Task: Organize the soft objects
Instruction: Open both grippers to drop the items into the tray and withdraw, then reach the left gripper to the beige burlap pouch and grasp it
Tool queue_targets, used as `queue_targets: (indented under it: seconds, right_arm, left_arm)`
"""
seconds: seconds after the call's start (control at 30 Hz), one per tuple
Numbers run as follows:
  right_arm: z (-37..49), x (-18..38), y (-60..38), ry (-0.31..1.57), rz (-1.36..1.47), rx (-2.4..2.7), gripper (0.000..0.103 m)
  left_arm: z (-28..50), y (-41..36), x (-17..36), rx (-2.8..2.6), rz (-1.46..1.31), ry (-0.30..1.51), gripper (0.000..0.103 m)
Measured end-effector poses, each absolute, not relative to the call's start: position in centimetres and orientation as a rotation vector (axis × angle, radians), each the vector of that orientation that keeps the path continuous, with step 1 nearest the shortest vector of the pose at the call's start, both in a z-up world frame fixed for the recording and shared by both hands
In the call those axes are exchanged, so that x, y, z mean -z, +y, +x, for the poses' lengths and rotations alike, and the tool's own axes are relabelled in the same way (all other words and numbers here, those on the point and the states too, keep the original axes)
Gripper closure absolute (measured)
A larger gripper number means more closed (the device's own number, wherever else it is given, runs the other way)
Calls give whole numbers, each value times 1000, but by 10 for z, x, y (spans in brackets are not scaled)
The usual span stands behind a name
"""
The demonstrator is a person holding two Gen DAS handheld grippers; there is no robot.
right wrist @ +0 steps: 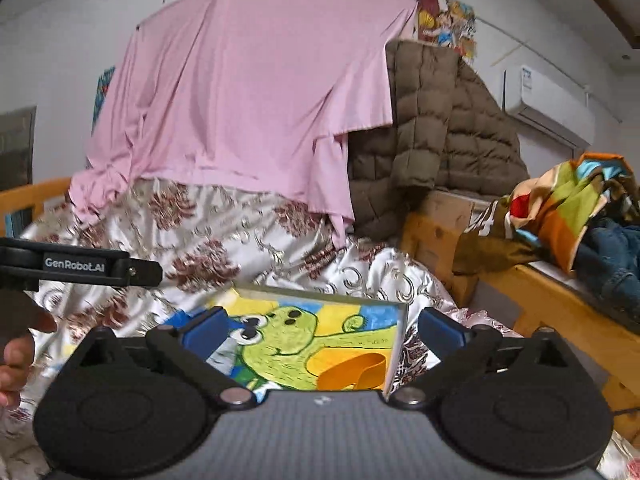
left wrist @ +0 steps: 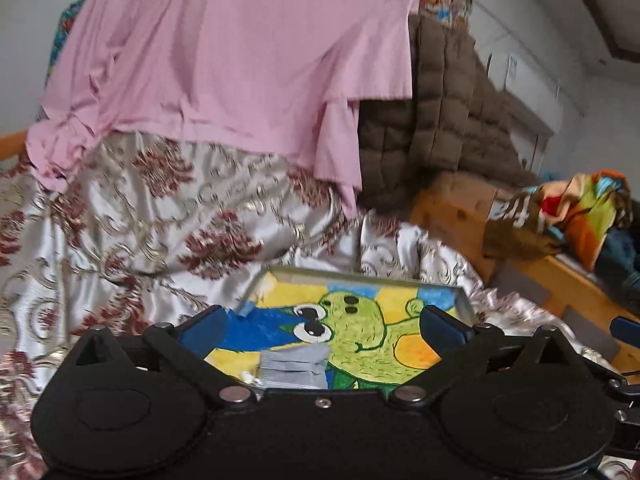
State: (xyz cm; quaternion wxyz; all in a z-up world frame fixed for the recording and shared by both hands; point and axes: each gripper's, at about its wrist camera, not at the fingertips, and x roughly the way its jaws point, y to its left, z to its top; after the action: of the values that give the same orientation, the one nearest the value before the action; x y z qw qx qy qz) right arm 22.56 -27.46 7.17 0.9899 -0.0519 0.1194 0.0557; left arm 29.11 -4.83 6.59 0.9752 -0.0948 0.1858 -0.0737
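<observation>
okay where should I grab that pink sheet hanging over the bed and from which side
Probably the loose lower right corner of the pink sheet, where a narrow flap hangs free beside the brown puffer jacket. Come in from the front with the open right gripper and pinch that hanging edge; the rest drapes flat, offering no fold to grip.

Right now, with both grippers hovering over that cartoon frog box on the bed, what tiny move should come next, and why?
Probably ease the left gripper forward over the frog box: both grippers are open and empty, the right gripper too.
</observation>
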Motion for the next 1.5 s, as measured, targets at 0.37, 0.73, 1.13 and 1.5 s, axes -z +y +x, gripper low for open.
queue_targets:
  seconds: [0.37, 0.73, 1.13, 1.5]
  right_arm:
    - [136, -74, -250, 129, -76, -93, 0]
    - [87, -31, -214, 133, -135, -71, 0]
    - [80, 20, -191, 256, -225, -124, 0]
    - [98, 52, -187, 423, -241, -161, 0]
  left_arm:
    - [190, -19, -80, 142, -129, 256, 1]
    - [137, 13, -44, 123, -103, 309, 1]
    - [135, 16, -4, 156, 12, 399, 1]
    - [148, 3, 27, 206, 163, 481, 1]
